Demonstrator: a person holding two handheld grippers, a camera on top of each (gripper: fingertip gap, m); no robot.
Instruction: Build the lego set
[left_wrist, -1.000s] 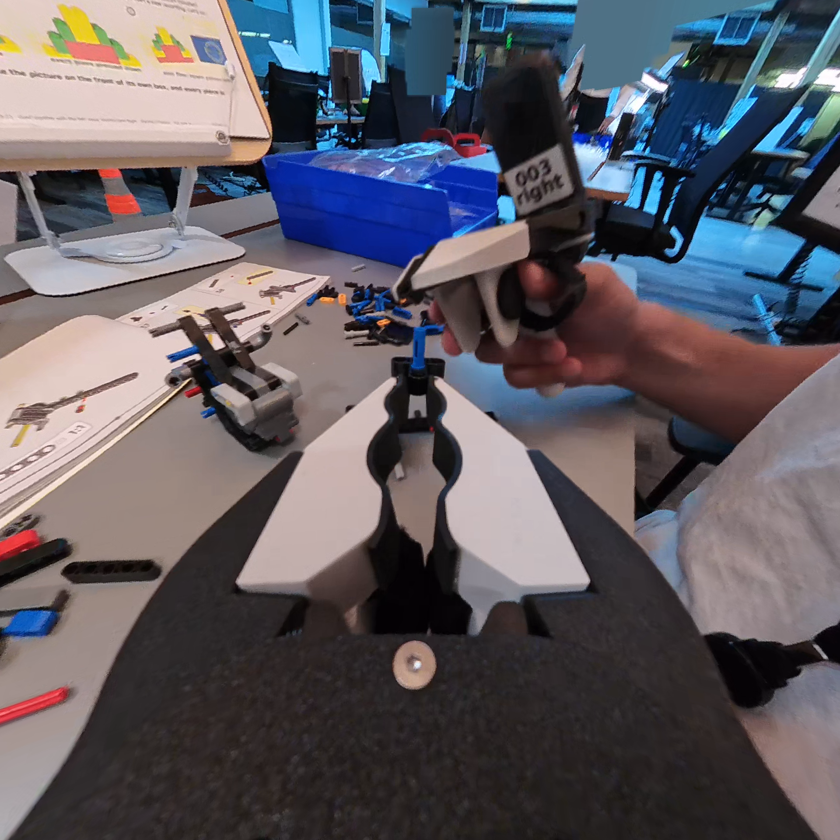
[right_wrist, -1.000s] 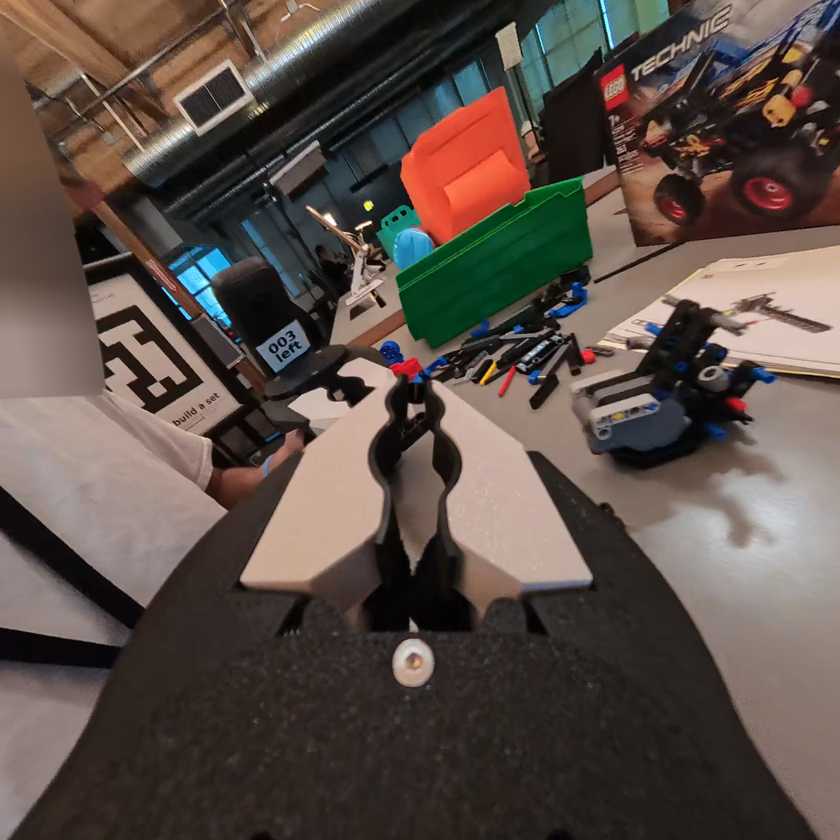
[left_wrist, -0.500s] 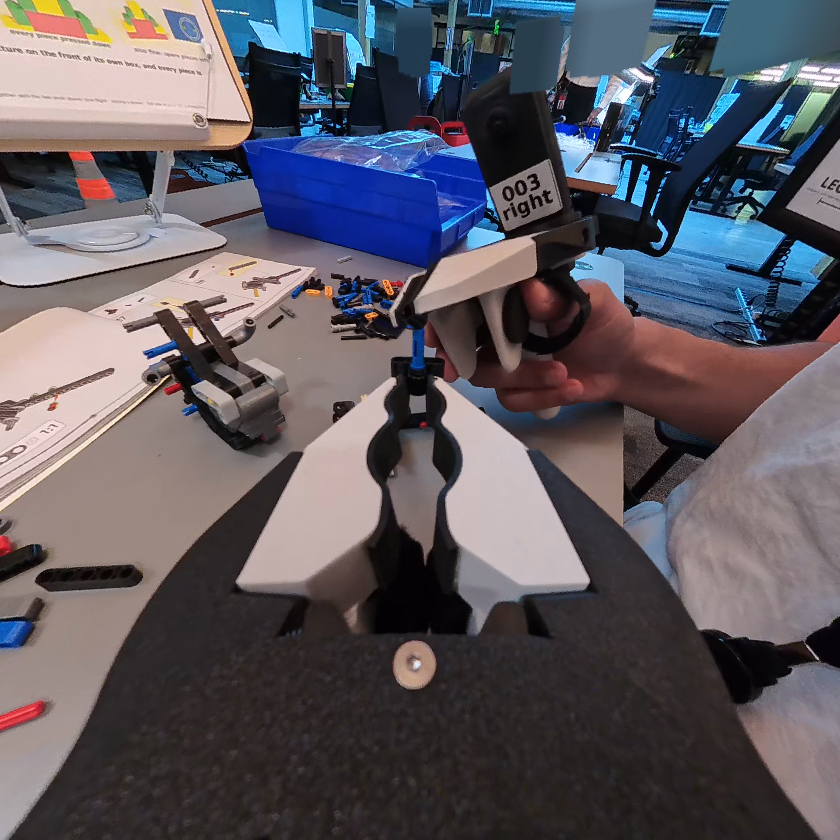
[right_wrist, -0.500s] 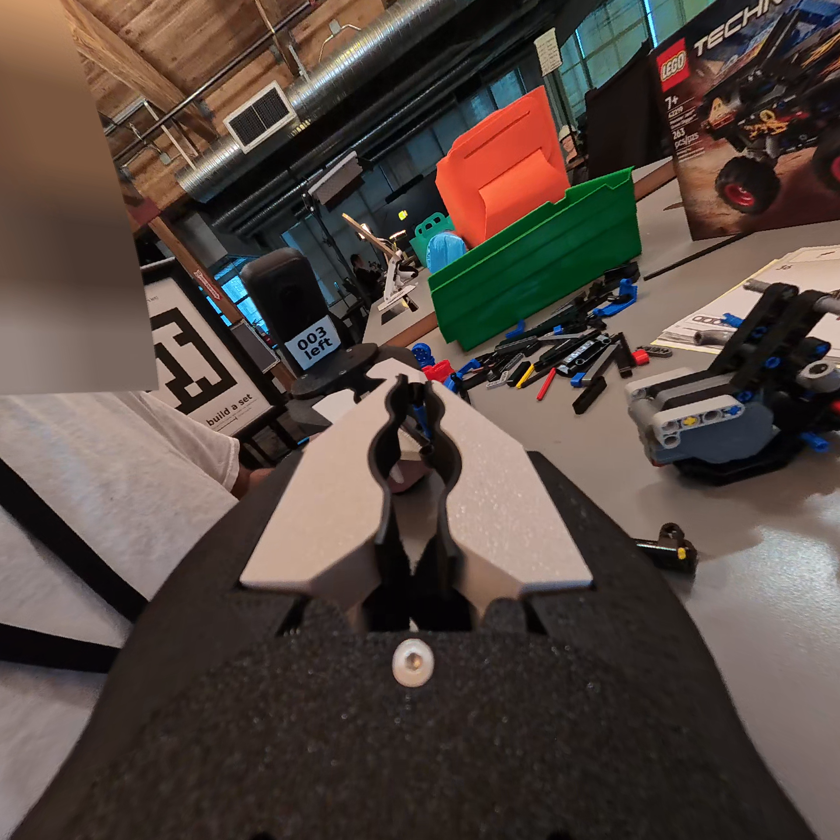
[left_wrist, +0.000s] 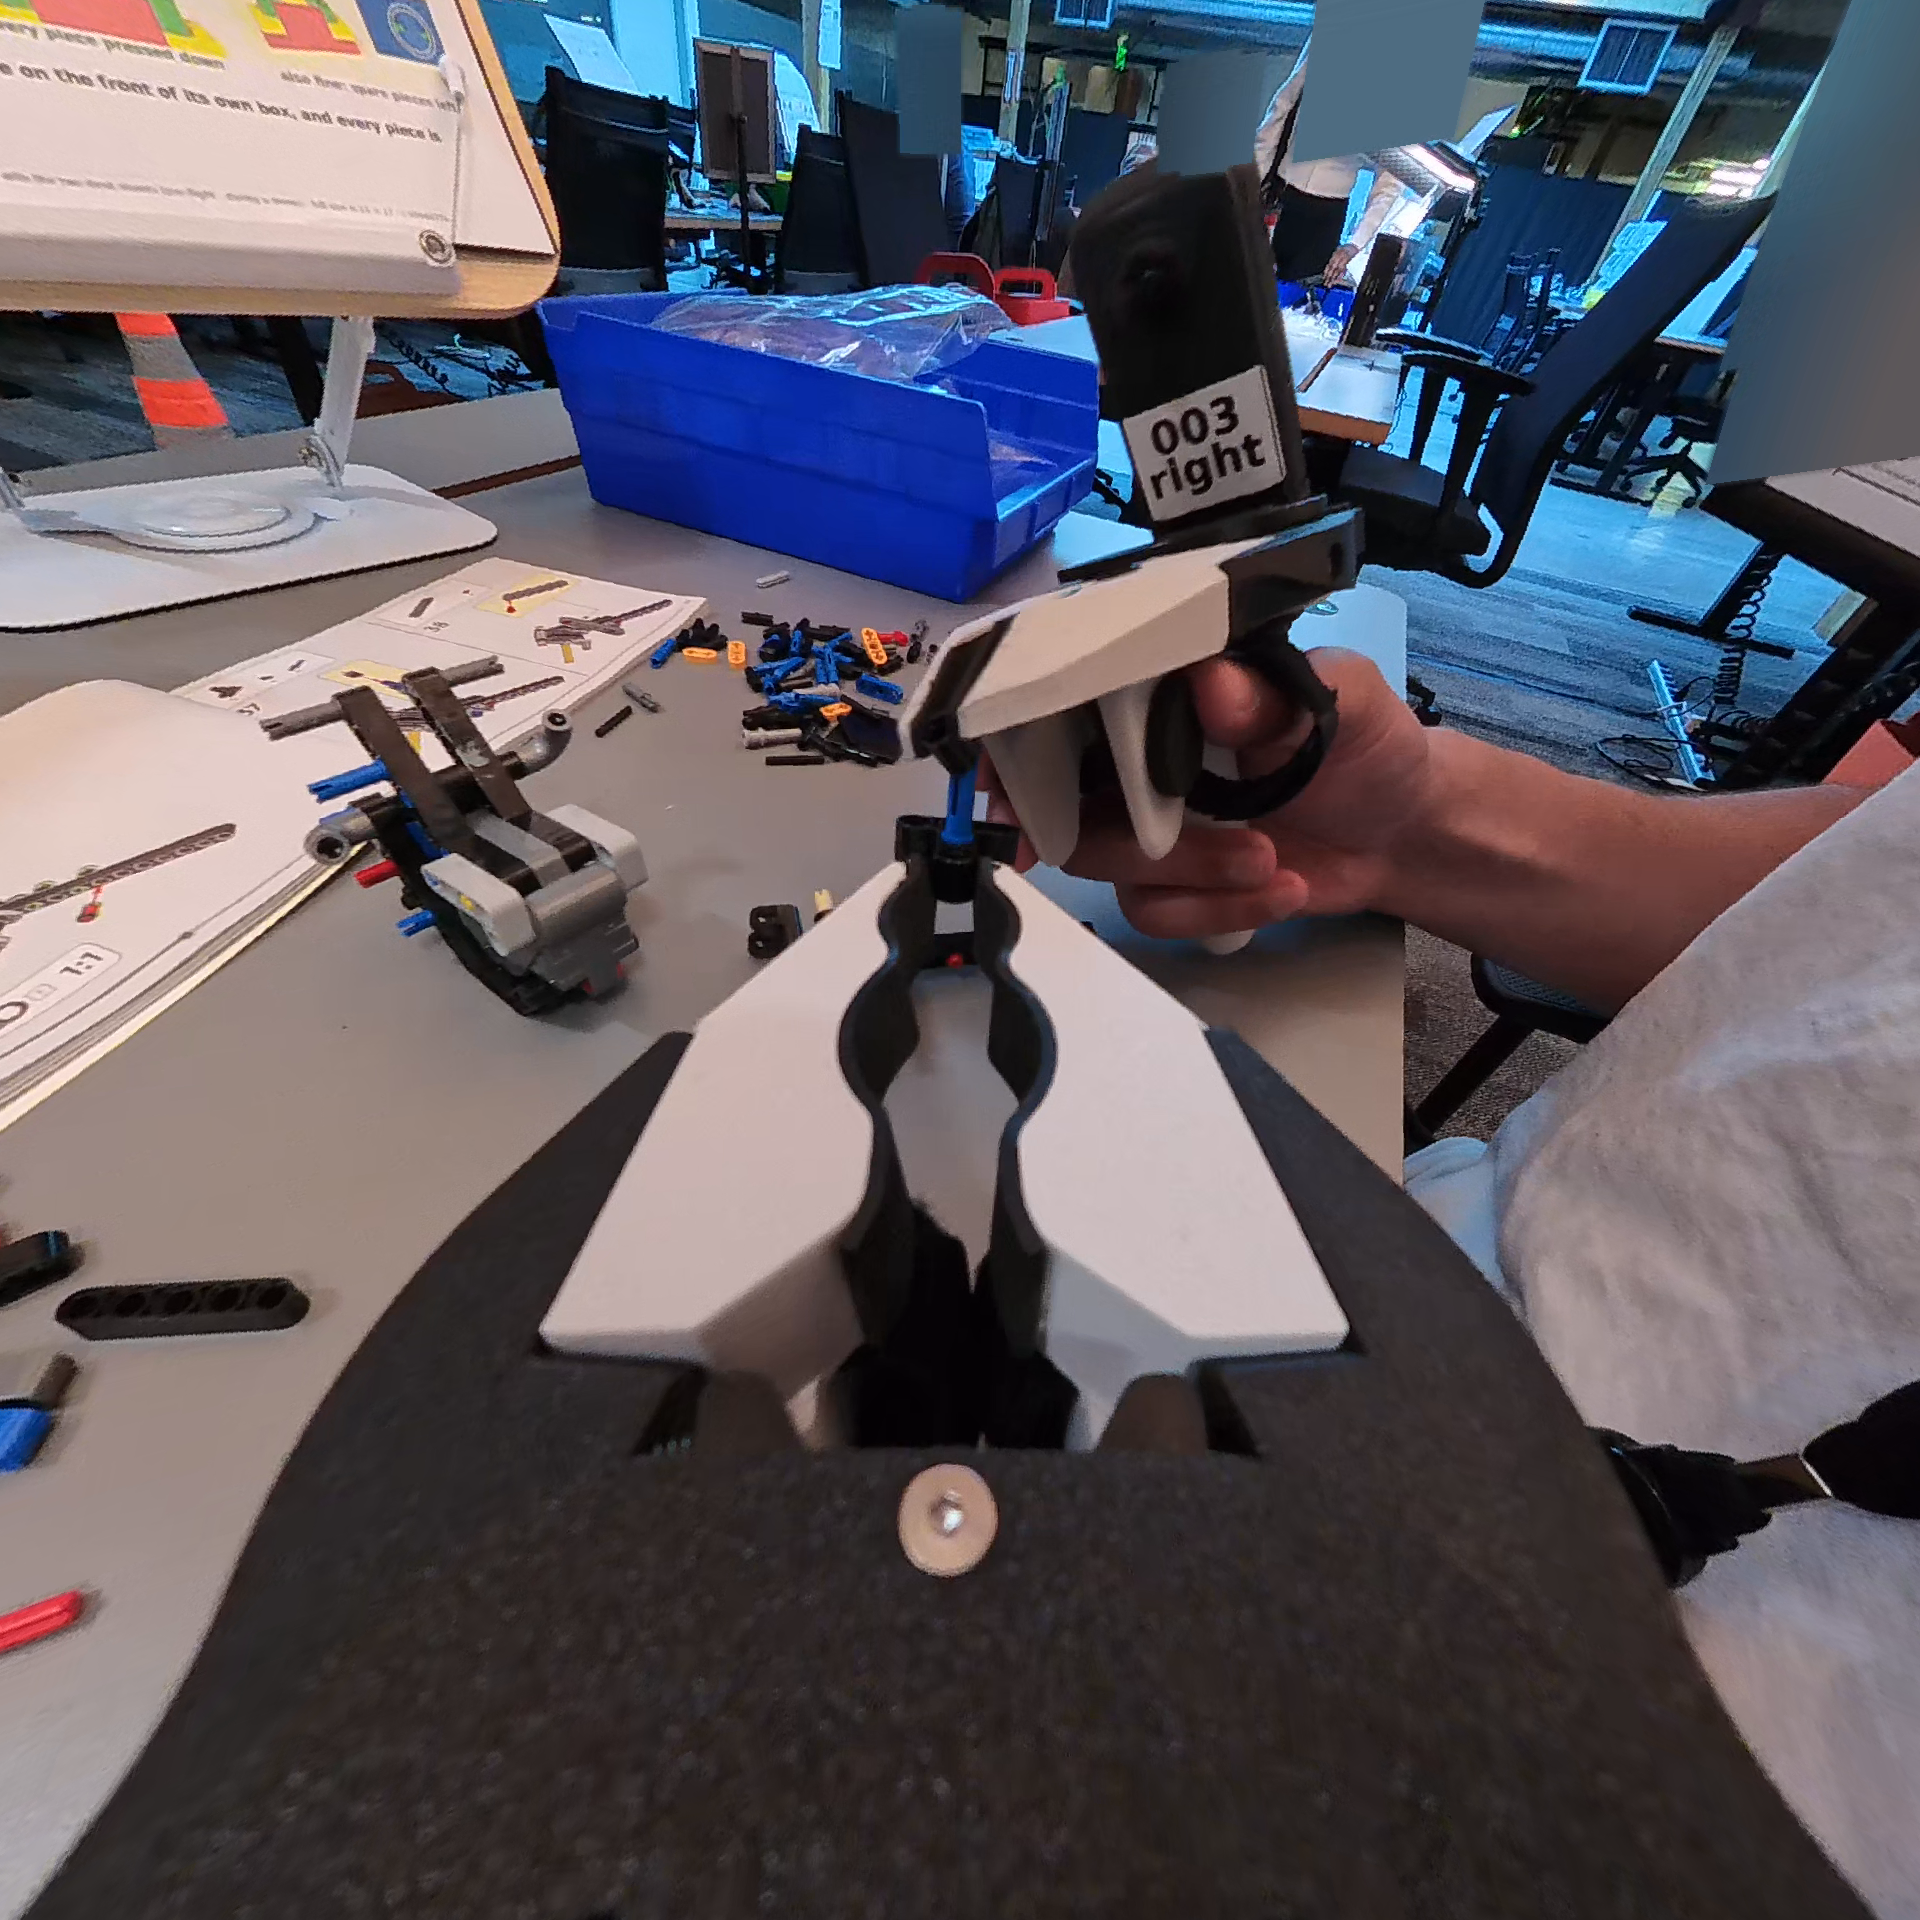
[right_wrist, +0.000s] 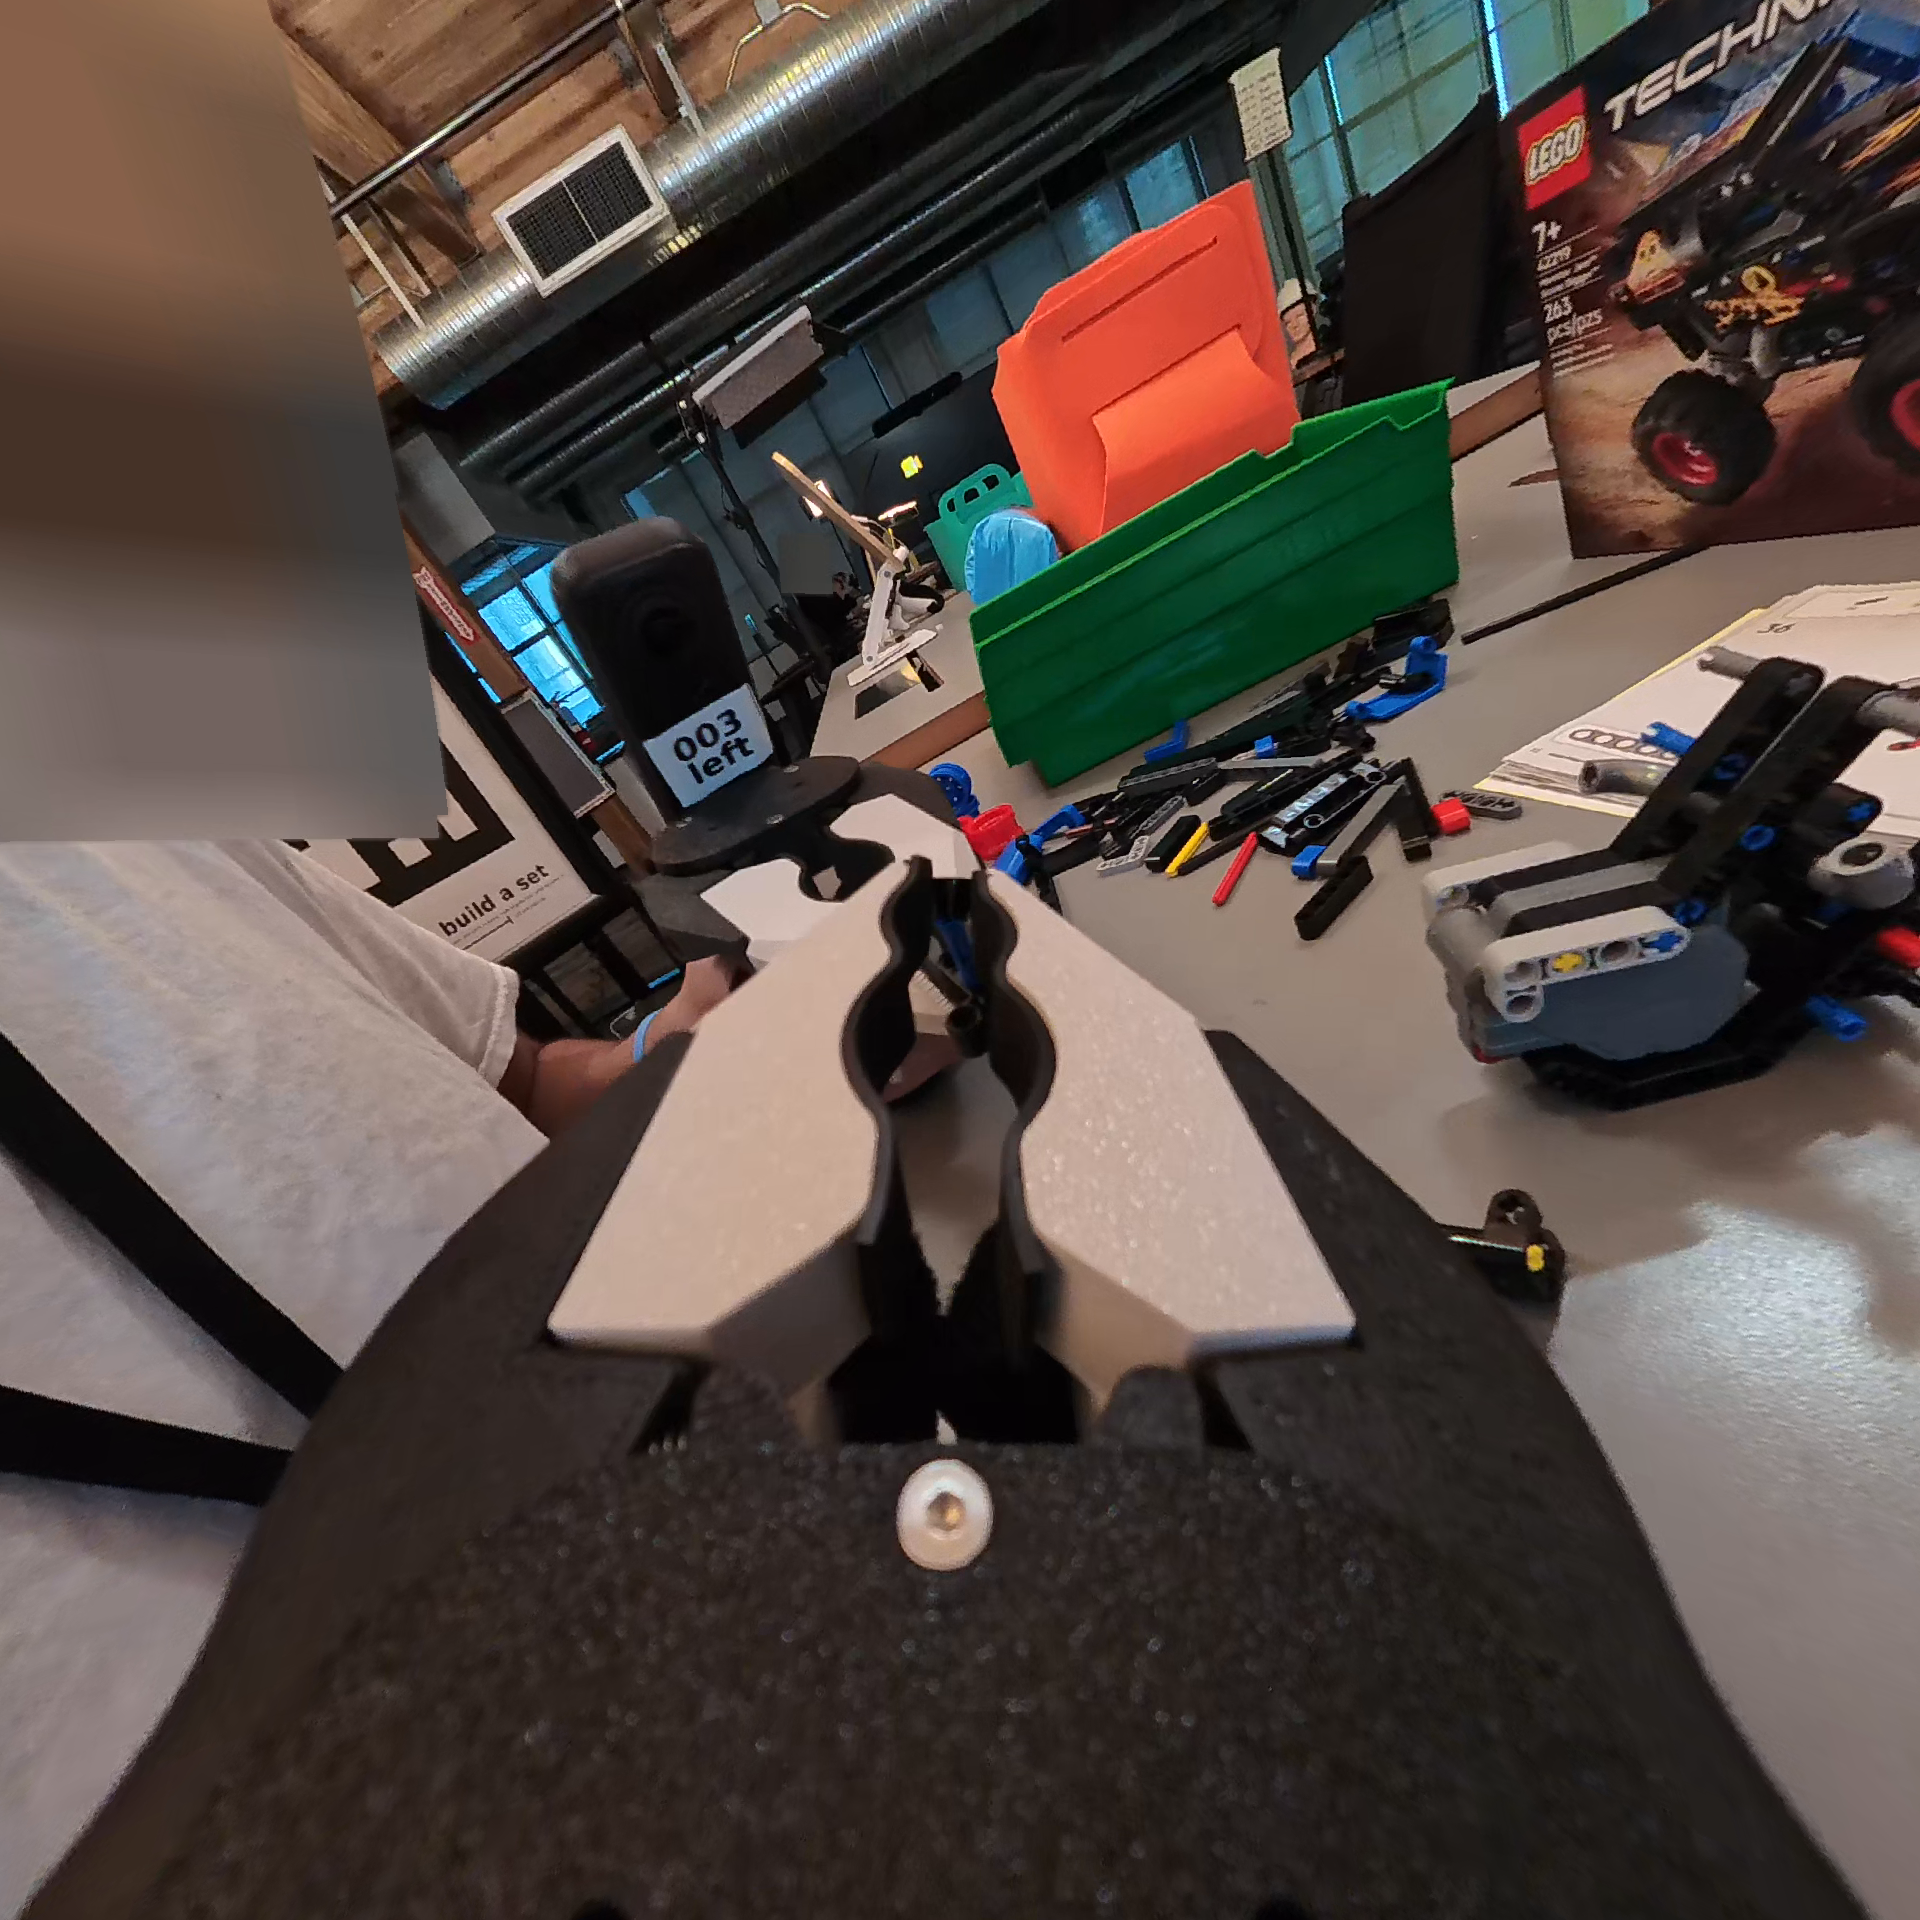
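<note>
My left gripper (left_wrist: 951, 868) is shut on a small black connector (left_wrist: 951, 836) with a blue pin (left_wrist: 961, 800) standing up out of it, held above the grey table. My right gripper (left_wrist: 935, 727) comes in from the right, and its closed tips grip the top of that pin. In the right wrist view, the right gripper (right_wrist: 940, 883) is shut and the blue pin (right_wrist: 951, 940) shows in the gap between its fingers, with the left gripper (right_wrist: 831, 868) just behind. The partial grey-and-black build (left_wrist: 488, 862) stands on the table to the left and also shows in the right wrist view (right_wrist: 1662, 935).
A loose black connector (left_wrist: 774, 928) lies near the build. An open instruction booklet (left_wrist: 125, 831), a blue bin (left_wrist: 831, 457) and small pins (left_wrist: 821, 675) lie beyond. A green bin (right_wrist: 1216, 613), a pile of beams (right_wrist: 1268, 800) and the set's box (right_wrist: 1714, 281) stand opposite. A black beam (left_wrist: 182, 1304) lies near left. My left and right fingertips are right by each other.
My right gripper has come down onto the top of the blue pin held in the left gripper. Both grippers have stayed shut and drifted slightly over the table.
</note>
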